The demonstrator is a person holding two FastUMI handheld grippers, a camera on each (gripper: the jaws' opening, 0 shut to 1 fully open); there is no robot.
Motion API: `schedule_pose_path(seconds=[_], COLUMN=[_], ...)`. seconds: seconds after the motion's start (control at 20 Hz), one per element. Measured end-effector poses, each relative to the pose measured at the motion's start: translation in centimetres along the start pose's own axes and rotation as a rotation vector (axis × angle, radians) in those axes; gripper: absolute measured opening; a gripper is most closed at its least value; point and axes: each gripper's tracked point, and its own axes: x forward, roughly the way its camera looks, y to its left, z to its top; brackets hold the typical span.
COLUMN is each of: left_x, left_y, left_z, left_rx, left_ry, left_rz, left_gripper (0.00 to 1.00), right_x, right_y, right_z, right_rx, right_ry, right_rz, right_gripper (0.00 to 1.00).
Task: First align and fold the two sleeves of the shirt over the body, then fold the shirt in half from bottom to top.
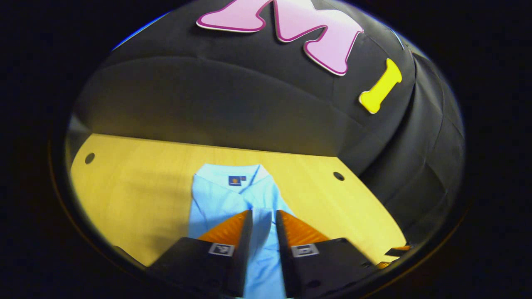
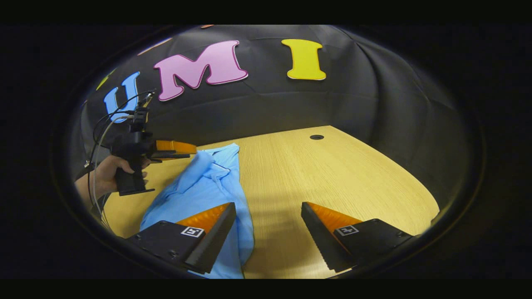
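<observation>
The shirt (image 1: 232,199) runs off the bottom edge — its hem hidden behind the jaws.

A light wooden table (image 1: 137,187) carries a pale blue shirt (image 1: 224,199), lying flat with its collar toward the far edge. Two round holes (image 1: 338,176) sit near the table's far corners. In the right gripper view the shirt (image 2: 199,187) lies toward the left edge.

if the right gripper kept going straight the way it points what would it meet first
Probably the bare table: the right gripper stands open over wood, with the shirt off to one side. Depth is unclear.
</observation>
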Motion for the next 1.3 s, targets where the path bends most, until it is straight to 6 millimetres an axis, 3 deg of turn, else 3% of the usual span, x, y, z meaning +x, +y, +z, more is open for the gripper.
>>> schedule_pose_path(seconds=[0.15, 0.3, 0.4, 0.6, 0.75, 0.95, 1.25, 1.3], left_x=[-3.6, -9.3, -13.4, -21.1, -25.2, -27.4, -26.9, -26.6], left_y=[0.4, 0.7, 1.0, 2.2, 2.5, 1.7, 1.7, 1.6], left_z=[-0.3, -2.1, -4.7, -13.4, -19.7, -24.7, -27.5, -27.5], left_rx=[0.033, 0.059, 0.071, 0.101, 0.095, 0.068, 0.091, 0.120], left_ry=[-0.039, -0.055, -0.043, 0.080, 0.166, 0.236, 0.282, 0.279], left_rz=[0.038, 0.072, 0.101, 0.192, 0.247, 0.274, 0.327, 0.339], left_gripper=[0.95, 0.97, 0.97, 0.97, 0.97, 0.98, 0.97, 0.98], right_x=[-1.9, -3.8, -5.1, -7.7, -9.5, -11.1, -11.0, -10.6], right_y=[0.5, 1.3, 2.1, 3.6, 4.1, 4.2, 4.3, 4.6], right_z=[-1.3, -2.2, -2.9, -5.3, -8.0, -11.4, -14.7, -14.1], right_rx=[0.008, -0.001, -0.003, -0.035, -0.043, -0.047, -0.062, -0.070], right_ry=[0.008, 0.015, 0.025, 0.074, 0.132, 0.193, 0.264, 0.232], right_rz=[0.010, 0.020, 0.033, 0.068, 0.088, 0.088, 0.073, 0.072], right_gripper=[0.98, 0.98, 0.99, 0.98, 0.98, 0.99, 0.98, 0.99])
